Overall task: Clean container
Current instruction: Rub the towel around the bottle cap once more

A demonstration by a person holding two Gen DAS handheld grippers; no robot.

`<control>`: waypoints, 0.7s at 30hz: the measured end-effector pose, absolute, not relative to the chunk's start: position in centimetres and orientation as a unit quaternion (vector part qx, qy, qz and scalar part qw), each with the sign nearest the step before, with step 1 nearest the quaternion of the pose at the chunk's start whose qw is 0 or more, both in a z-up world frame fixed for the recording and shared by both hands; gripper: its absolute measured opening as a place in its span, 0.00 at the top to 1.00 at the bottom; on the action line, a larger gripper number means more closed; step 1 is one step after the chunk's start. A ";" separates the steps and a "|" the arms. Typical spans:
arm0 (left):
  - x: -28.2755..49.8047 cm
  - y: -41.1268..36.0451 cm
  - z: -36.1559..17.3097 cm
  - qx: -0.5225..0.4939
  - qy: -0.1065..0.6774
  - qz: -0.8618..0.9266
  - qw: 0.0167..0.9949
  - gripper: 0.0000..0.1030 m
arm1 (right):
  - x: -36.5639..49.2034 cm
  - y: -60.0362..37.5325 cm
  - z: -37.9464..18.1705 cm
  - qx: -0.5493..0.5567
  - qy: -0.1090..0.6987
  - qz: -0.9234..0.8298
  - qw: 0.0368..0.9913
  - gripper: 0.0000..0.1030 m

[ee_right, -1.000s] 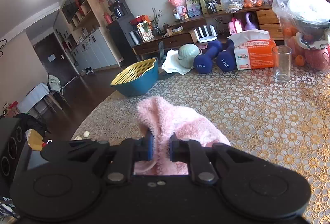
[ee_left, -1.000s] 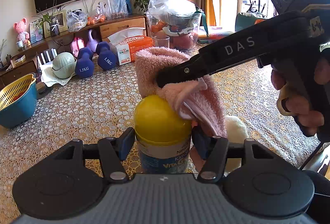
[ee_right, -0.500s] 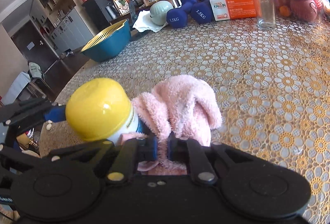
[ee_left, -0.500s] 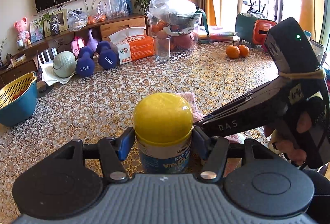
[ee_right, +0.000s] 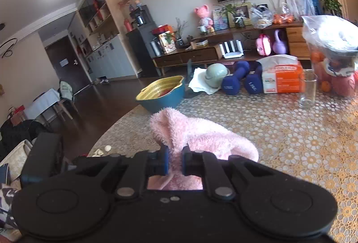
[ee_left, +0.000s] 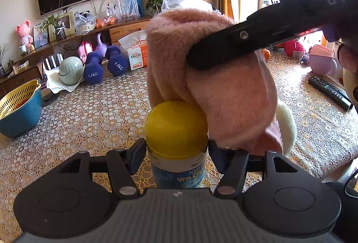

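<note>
Reading "VITA" on the bottle (ee_left: 176, 149) label, "1.5KG" on the dumbbells (ee_left: 92, 69), "DAS" on the right gripper (ee_right: 174, 161) | left gripper (ee_left: 176, 157) is clamped on the yellow-capped bottle, held upright over the table (ee_left: 89, 113) | right gripper is angled in from upper right, pinched on the pink cloth (ee_left: 210, 86) | cloth is draped against the cap's top and right side.

Worktop (ee_left: 94, 122) under a gold-and-white lace cloth. At left edge, blue basin (ee_left: 20, 108) with yellow strainer; toward upper left, two blue dumbbells (ee_left: 103, 66), pale green bowl (ee_left: 70, 69) on white cloth, orange tissue box (ee_left: 136, 53). At right, black remote (ee_left: 329, 92), pink tub (ee_left: 322, 59).
</note>
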State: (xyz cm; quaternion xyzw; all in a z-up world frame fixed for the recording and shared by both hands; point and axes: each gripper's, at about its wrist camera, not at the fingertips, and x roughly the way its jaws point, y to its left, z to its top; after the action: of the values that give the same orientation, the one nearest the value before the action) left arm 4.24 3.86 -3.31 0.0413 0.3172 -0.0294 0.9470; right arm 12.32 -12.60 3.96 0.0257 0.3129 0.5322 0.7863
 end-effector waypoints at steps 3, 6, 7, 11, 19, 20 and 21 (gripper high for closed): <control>4.1 3.7 -3.4 0.044 0.317 -0.029 0.947 0.41 | 11.1 -11.1 3.7 0.005 0.319 0.555 0.768 0.90; 4.0 3.7 -3.4 0.046 0.317 -0.028 0.947 0.41 | 11.0 -10.0 2.5 -0.004 0.339 0.565 0.752 0.90; 4.0 3.7 -3.4 0.045 0.317 -0.026 0.947 0.41 | 11.4 -9.7 2.0 -0.002 0.351 0.565 0.747 0.90; 4.1 3.8 -3.4 0.042 0.317 -0.029 0.947 0.41 | 12.7 -9.8 1.0 0.018 0.363 0.560 0.745 0.94; 4.2 3.7 -3.3 0.040 0.317 -0.030 0.947 0.41 | 15.1 -10.1 0.5 0.031 0.365 0.531 0.764 0.91; 4.2 3.7 -3.3 0.040 0.317 -0.030 0.947 0.41 | 15.4 -10.1 0.3 0.035 0.366 0.527 0.766 0.90; 4.2 3.8 -3.3 0.040 0.317 -0.030 0.947 0.41 | 15.8 -10.1 0.1 0.041 0.368 0.523 0.768 0.88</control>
State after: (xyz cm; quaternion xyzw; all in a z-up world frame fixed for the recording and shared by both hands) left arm 4.17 3.75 -3.29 0.0402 0.3171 -0.0297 0.9471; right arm 15.84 -10.14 0.11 0.0413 0.3676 0.5231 0.7678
